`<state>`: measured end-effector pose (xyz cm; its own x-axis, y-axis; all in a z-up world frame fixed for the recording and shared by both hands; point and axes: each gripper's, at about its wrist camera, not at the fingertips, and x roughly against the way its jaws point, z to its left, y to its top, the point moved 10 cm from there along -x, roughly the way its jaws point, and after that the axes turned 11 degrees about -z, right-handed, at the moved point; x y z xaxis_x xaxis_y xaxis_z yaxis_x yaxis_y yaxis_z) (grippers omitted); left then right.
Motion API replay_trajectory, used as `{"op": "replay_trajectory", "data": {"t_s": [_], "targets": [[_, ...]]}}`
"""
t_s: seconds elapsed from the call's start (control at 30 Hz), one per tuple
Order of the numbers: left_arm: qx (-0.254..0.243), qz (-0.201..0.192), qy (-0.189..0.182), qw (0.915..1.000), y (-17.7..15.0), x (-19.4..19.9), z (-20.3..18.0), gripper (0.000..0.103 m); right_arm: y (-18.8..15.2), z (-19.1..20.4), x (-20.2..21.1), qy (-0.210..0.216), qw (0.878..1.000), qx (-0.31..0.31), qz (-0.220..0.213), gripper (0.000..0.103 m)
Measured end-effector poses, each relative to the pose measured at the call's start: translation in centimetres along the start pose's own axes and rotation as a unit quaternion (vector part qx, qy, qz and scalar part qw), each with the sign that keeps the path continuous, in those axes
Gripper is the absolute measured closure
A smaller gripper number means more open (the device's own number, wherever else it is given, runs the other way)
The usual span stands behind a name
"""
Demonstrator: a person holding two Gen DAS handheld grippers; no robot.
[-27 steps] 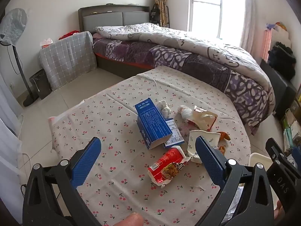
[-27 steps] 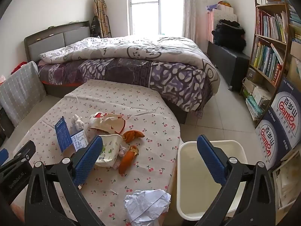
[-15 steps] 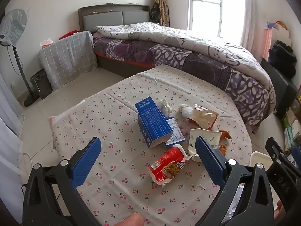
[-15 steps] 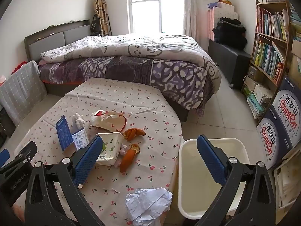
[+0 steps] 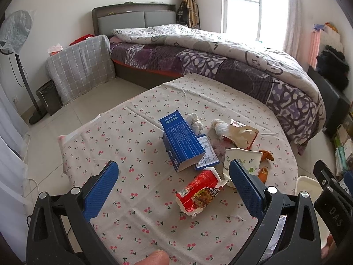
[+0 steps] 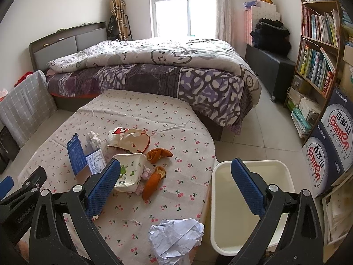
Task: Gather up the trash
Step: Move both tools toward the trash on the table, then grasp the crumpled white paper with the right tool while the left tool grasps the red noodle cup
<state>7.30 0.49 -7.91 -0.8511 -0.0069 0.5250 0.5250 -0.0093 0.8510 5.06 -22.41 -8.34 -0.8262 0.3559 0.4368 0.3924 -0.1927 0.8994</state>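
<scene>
Trash lies on a table with a cherry-print cloth (image 5: pixel 136 145): a blue carton (image 5: pixel 182 140), a red noodle wrapper (image 5: pixel 198 193), a torn tan and red bag (image 5: pixel 241 133), a white tissue pack (image 6: pixel 130 172), orange peel (image 6: pixel 154 177) and tissue wads (image 5: pixel 195 120). A crumpled white paper (image 6: pixel 176 234) sits at the table's near edge. My left gripper (image 5: pixel 173 186) hangs open above the cloth, short of the wrapper. Over the table edge, my right gripper (image 6: pixel 175 181) is open with nothing in it. A cream bin (image 6: pixel 251 201) stands beside the table, under the right finger.
A bed (image 6: pixel 154 70) with a patterned quilt runs behind the table. A bookshelf (image 6: pixel 317 50) and printed boxes (image 6: pixel 326 145) stand at the right. A fan (image 5: pixel 15 50) and a checked cover (image 5: pixel 81 61) are at the left. A fingertip (image 5: pixel 154 257) shows at the bottom edge.
Both views have drifted slightly: the trash sits a little higher in the left wrist view, and the bin and crumpled paper have slid down and closer in the right wrist view. Jaws unchanged.
</scene>
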Motion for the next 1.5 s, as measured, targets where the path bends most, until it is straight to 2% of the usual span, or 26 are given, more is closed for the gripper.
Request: {"op": "replay_trajectory", "data": {"t_s": [0.4, 0.67, 0.87, 1.03, 1.13, 1.33, 1.37, 1.43, 1.5], "targets": [[0.000, 0.018, 0.003, 0.9998, -0.3, -0.2, 0.0, 0.006, -0.2, 0.1, -0.1, 0.001, 1.000, 0.000, 0.002, 0.007], [0.005, 0.006, -0.001, 1.0000, -0.2, -0.1, -0.1, 0.006, -0.3, 0.2, -0.2, 0.002, 1.000, 0.000, 0.004, 0.007], [0.016, -0.028, -0.006, 0.9994, 0.4, -0.4, 0.0, 0.006, -0.8, 0.4, 0.0, 0.006, 1.000, 0.002, 0.009, 0.007], [0.036, -0.011, -0.023, 0.9990, 0.2, -0.9, -0.4, 0.006, -1.9, 0.8, -0.3, 0.016, 0.999, 0.011, 0.031, 0.007], [0.016, 0.015, -0.014, 0.9997, -0.6, -1.6, -0.5, 0.006, -2.8, 1.0, -0.2, 0.026, 0.998, 0.020, 0.061, 0.007], [-0.005, 0.064, -0.016, 0.9978, -1.9, -3.1, -0.1, 0.006, -6.1, 0.7, -0.2, 0.073, 0.980, 0.052, 0.179, 0.007], [-0.005, 0.080, -0.020, 0.9966, -2.4, -3.5, -0.1, 0.006, -7.5, 0.5, 0.0, 0.093, 0.971, 0.047, 0.216, 0.007], [0.001, 0.121, -0.031, 0.9922, -3.6, -4.2, -0.2, 0.006, -8.3, 0.1, -0.1, 0.107, 0.962, 0.038, 0.248, 0.007], [0.012, 0.169, -0.049, 0.9843, -5.0, -4.6, -0.4, 0.006, -9.7, 0.2, 0.1, 0.126, 0.950, 0.038, 0.283, 0.007]]}}
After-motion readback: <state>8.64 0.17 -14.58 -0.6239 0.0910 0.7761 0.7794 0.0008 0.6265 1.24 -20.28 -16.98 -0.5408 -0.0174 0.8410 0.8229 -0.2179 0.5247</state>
